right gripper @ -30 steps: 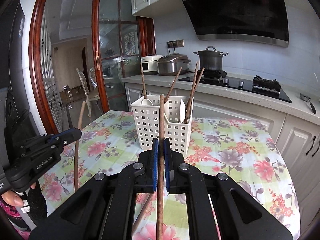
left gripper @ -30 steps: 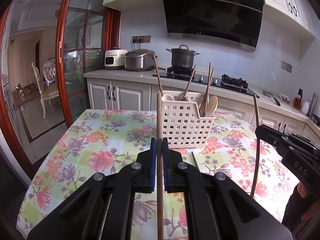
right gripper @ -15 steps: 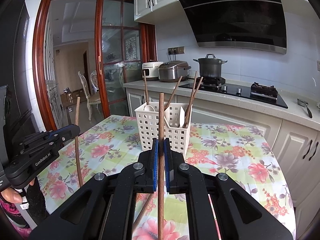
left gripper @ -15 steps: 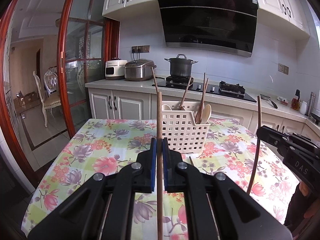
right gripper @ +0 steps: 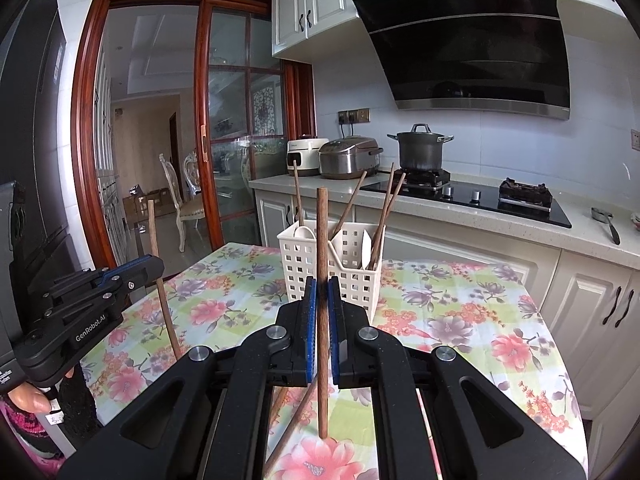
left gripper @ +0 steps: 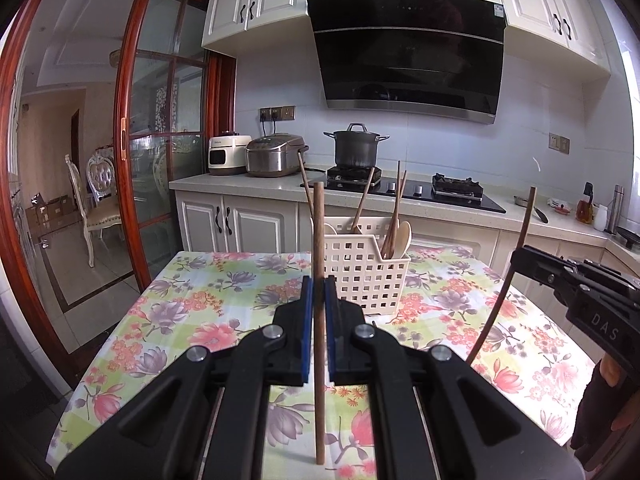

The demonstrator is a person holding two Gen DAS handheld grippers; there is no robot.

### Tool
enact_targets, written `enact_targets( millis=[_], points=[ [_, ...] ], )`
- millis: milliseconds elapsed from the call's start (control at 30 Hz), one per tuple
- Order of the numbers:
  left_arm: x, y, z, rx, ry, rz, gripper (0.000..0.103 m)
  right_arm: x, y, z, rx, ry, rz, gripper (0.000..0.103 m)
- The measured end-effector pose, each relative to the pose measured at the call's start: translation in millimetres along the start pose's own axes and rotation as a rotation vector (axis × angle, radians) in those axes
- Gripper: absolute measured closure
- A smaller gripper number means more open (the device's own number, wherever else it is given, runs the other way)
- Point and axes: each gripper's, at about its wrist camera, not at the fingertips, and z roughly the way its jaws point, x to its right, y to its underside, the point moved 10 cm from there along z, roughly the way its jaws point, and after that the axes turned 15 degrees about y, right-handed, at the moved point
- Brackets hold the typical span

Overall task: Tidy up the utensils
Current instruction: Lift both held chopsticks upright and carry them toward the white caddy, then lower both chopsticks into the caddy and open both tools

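Both grippers have drawn back from the basket point(left gripper: 366, 276); left gripper point(left gripper: 319, 312) and right gripper point(right gripper: 322, 312) each clamp an upright chopstick point(left gripper: 319, 240) between their pads.

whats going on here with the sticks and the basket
A person holds a gripper in each hand. The left gripper is shut on one upright wooden chopstick, and the right gripper on another, above the floral tablecloth. The white utensil basket ahead already holds chopsticks and spoons.

A home kitchen — range hood point(left gripper: 408, 48), gas hob point(left gripper: 416, 192), white cabinets point(left gripper: 256, 0), rice cooker point(left gripper: 274, 156).
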Motion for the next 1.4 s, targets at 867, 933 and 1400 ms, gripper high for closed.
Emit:
enact_targets(
  millis=[867,933,1400],
  points=[
    [-18,-167,93,0.020,0.045,-0.016,0.097,12,-145,93,0.039,0.007,0.096,0.097],
    [-18,-183,100,0.024,0.051,-0.025,0.097,15,-156,102,0.034,0.009,0.110,0.097],
    [-45,-218,182,-0.016,0.010,-0.105,0.097,17,-182,178,-0.002,0.079,0.155,0.097]
  ],
)
